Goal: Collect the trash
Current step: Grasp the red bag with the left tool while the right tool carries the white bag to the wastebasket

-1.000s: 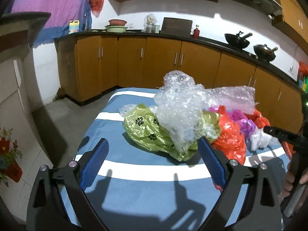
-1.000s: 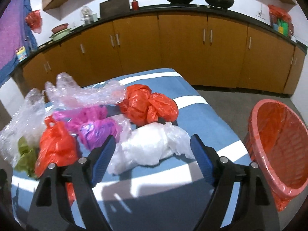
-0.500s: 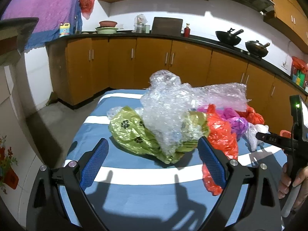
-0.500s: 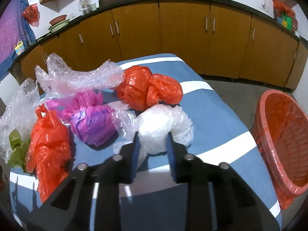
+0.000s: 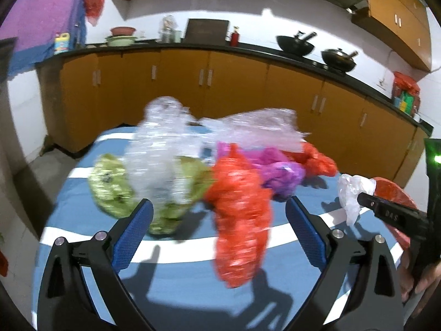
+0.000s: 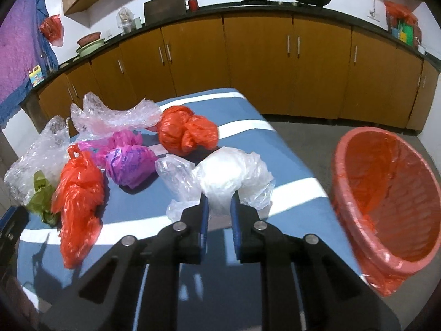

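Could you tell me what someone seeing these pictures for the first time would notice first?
Most likely the heap of bright crumpled plastic bags on the blue striped table: a red bag at the near left, a purple bag behind it, bubble wrap at the back. Next, the right gripper shut on a white bag, with the red-lined bin beside the table on the right. The left gripper is open before the pile.

Both wrist views look low and close across the bag-strewn table (image 5: 179, 289).
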A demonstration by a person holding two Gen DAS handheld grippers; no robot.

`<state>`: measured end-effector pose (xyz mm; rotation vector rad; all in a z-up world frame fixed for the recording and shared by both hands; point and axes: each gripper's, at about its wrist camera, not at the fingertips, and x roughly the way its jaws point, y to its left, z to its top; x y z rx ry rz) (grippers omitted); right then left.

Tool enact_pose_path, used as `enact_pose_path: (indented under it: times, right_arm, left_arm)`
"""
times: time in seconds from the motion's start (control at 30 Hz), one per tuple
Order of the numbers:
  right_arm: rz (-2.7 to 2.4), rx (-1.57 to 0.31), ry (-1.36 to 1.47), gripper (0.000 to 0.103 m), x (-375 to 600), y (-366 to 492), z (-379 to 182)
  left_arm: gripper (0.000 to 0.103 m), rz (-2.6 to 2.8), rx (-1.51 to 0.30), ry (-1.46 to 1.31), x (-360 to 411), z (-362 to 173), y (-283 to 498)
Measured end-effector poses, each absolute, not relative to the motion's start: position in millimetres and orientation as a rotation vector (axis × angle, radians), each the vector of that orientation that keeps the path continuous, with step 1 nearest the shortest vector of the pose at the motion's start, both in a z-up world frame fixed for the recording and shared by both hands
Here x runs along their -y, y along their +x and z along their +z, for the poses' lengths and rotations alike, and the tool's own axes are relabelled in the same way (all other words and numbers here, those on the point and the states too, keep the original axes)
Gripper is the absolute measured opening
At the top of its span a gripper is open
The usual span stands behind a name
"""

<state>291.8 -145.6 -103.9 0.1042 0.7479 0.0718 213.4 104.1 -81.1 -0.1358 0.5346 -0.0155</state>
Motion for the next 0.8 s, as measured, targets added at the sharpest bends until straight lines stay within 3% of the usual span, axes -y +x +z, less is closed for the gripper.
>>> enact_pose_path:
  times: [0.4, 0.57, 0.73, 0.8]
  right_arm:
    - [0.059, -0.735, 0.161, 0.016, 189.7, 271.1, -95.2]
    - [0.063, -0.743, 0.167, 0.016, 189.8, 270.2, -99.6]
    - [0.064, -0.750, 0.167, 0.016, 188.8, 268.7, -101.3]
    - [0.065, -0.748, 0.166, 0.016, 188.9, 268.3, -100.6]
  left_arm:
    - [0.096, 0.048, -0.699, -0.091, -69.9, -105.4, 272.1]
    - [0.077, 0.014, -0.777, -0.147, -71.6, -115.5, 286.1]
    - [0.040, -0.019, -0.821, -0.192, -74.9, -122.0, 291.0]
    - [0.032, -0.032, -0.810, -0.188, -73.9, -120.0, 287.4]
